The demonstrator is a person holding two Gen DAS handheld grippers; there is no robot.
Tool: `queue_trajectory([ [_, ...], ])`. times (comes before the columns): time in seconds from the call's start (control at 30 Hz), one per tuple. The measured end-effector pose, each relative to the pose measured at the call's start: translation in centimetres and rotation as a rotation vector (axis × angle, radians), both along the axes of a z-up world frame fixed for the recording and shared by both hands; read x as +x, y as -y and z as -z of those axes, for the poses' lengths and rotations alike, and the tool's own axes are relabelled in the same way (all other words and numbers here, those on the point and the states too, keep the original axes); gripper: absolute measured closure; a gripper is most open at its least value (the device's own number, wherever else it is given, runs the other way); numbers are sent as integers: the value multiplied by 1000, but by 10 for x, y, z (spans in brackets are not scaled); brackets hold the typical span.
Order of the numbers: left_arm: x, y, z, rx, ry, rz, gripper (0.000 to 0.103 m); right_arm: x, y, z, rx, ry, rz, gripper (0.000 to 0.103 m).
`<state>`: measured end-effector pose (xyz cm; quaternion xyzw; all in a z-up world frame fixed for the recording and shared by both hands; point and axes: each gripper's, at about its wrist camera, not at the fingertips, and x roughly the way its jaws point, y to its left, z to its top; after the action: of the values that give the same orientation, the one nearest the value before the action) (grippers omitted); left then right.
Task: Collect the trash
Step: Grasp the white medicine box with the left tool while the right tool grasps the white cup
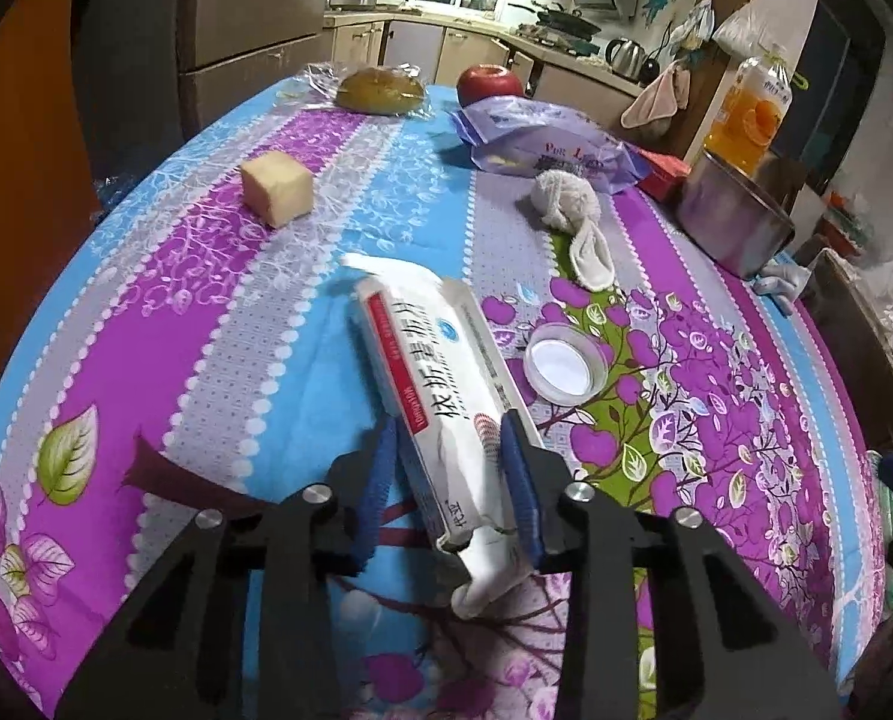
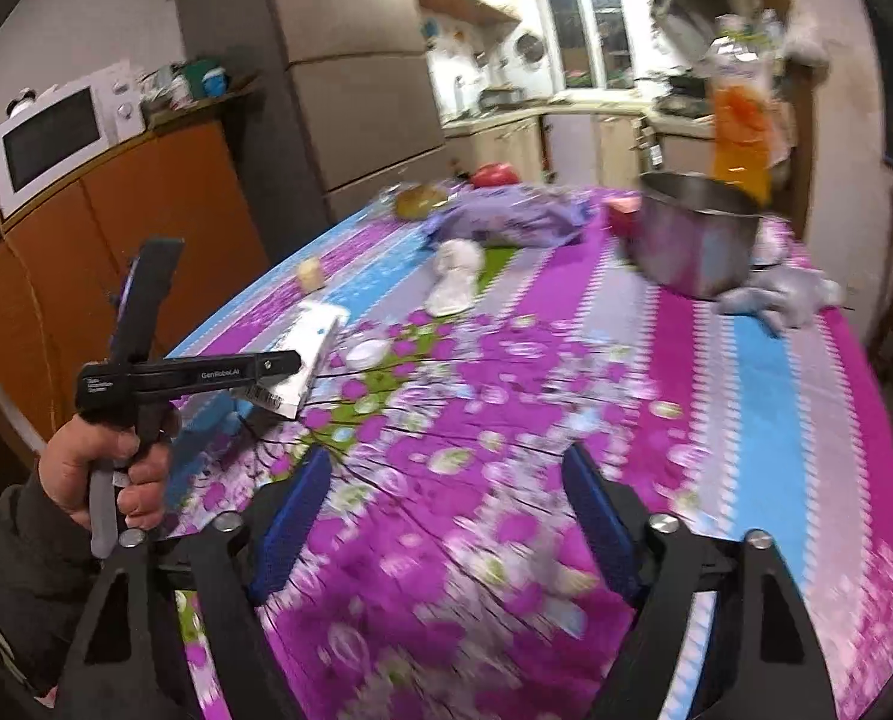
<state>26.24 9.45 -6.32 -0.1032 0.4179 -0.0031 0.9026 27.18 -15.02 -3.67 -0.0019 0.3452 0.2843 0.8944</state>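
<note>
A long white carton [image 1: 440, 372] with red and black print lies on the flowered tablecloth [image 1: 206, 324]. My left gripper [image 1: 449, 468] is shut on the carton's near, crumpled end, a blue pad on each side. In the right wrist view a hand [image 2: 104, 462] holds that left gripper [image 2: 278, 369] over the carton [image 2: 317, 330]. My right gripper [image 2: 446, 504] stands open above the cloth, nothing between its pads. A crumpled white tissue [image 1: 572, 204] and a small white lid [image 1: 563, 369] lie just beyond the carton.
A steel pot [image 1: 728, 210] and an orange juice bottle [image 1: 749, 114] stand at the right. A purple bag [image 1: 542, 144], a red apple [image 1: 489, 83], wrapped bread [image 1: 380, 90] and a yellow block [image 1: 277, 186] lie farther back. A grey cloth [image 2: 776, 294] lies beside the pot.
</note>
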Motion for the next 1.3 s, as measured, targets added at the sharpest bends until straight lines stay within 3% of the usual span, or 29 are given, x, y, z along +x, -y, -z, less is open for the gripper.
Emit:
queue_trajectory([
  [0.13, -7, -5, -2, 14, 11, 8, 74, 26, -43, 14, -27, -33, -75, 44],
  [0.57, -8, -20, 0, 12, -1, 73, 73, 107, -149, 44, -203, -66, -184, 45],
  [0.83, -5, -20, 2, 15, -7, 92, 71, 118, -170, 55, -275, -46, -203, 52],
  [0.93, -4, -19, 3, 18, -8, 90, 69, 119, -172, 56, -282, -35, -201, 62],
  [1.3, 2, -11, 5, 42, -19, 86, 60, 113, -160, 55, -276, -28, -164, 63],
])
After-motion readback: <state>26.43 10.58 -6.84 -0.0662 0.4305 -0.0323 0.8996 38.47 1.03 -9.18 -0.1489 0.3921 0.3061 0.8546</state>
